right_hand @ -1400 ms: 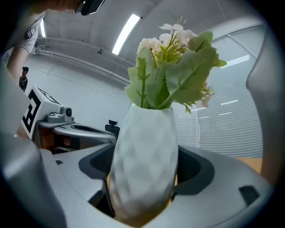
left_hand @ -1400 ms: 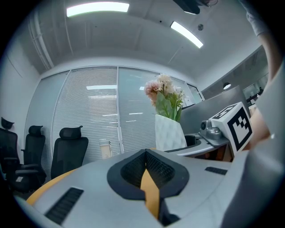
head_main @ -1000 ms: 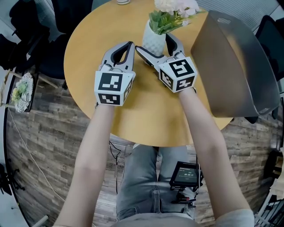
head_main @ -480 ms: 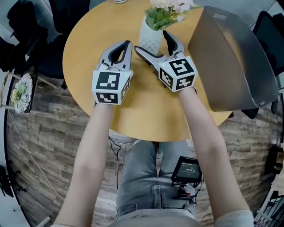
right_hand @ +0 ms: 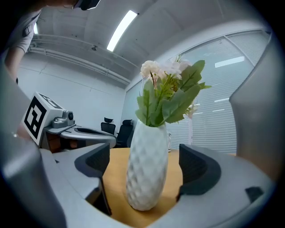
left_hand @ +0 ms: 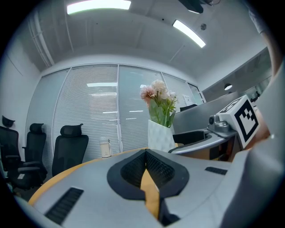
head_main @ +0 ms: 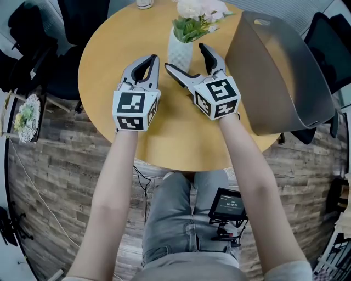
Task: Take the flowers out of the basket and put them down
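Note:
A white textured vase [head_main: 179, 52] with pale flowers [head_main: 194, 16] and green leaves stands upright on the round wooden table [head_main: 109, 49]. My right gripper [head_main: 185, 56] is open and straddles the vase's base. Its jaws have just been opening, and both pads [right_hand: 198, 171] stand apart from the vase [right_hand: 147, 173]. The flowers [right_hand: 167, 91] rise above the jaws. My left gripper [head_main: 147, 60] lies shut on the table just left of the vase, with nothing in it. In the left gripper view, the vase [left_hand: 160, 136] stands beyond the left gripper [left_hand: 144, 169], to its right.
A large grey basket [head_main: 279, 71] sits on the table's right side, close to my right gripper. A small cup [head_main: 144, 3] stands at the far edge. Black office chairs [left_hand: 69, 151] stand beyond the table. A device with a screen [head_main: 230, 206] sits on the floor below.
The right gripper's jaws have spread away from the vase and the gripper has drawn back slightly, so the vase now stands free near its fingertips. The left gripper has stayed put.

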`<action>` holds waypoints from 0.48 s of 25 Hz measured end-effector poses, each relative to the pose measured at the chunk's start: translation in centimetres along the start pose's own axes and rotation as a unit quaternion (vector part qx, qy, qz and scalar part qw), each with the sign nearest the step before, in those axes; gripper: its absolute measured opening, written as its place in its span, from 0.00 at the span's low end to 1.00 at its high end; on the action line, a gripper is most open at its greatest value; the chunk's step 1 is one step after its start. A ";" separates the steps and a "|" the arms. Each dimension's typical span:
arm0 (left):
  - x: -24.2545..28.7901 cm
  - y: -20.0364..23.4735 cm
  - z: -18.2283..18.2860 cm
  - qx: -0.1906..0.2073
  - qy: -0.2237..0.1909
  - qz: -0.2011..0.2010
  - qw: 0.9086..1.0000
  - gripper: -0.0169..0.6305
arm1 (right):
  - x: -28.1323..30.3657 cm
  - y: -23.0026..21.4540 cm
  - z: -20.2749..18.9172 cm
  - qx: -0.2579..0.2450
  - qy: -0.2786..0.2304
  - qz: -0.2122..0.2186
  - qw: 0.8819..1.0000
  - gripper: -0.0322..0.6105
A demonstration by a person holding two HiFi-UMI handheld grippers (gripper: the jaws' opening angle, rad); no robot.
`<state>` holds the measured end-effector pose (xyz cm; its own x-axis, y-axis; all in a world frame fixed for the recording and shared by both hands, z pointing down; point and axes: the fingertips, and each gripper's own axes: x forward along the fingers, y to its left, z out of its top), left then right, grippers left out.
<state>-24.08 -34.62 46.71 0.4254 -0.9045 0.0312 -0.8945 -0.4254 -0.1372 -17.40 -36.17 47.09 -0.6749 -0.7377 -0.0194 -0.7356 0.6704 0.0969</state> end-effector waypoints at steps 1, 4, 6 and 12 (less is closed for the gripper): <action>-0.1 0.0 0.2 0.000 0.000 0.000 1.000 0.03 | -0.1 0.1 0.2 0.002 0.001 0.002 1.000 0.78; -0.3 0.0 0.8 -0.002 0.002 0.002 1.000 0.03 | -0.5 0.2 1.0 -0.001 0.003 0.006 1.000 0.78; -0.3 -0.1 1.3 -0.002 0.004 0.002 1.000 0.03 | -0.7 0.2 1.5 -0.007 0.008 0.004 1.000 0.78; -0.5 -0.3 2.7 -0.001 0.007 0.000 1.000 0.03 | -1.7 0.2 2.5 0.005 0.017 0.003 1.000 0.78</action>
<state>-23.65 -33.91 44.02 0.4238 -0.9046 0.0449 -0.8947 -0.4258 -0.1348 -16.50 -34.59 44.66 -0.6765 -0.7363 0.0144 -0.7327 0.6750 0.0869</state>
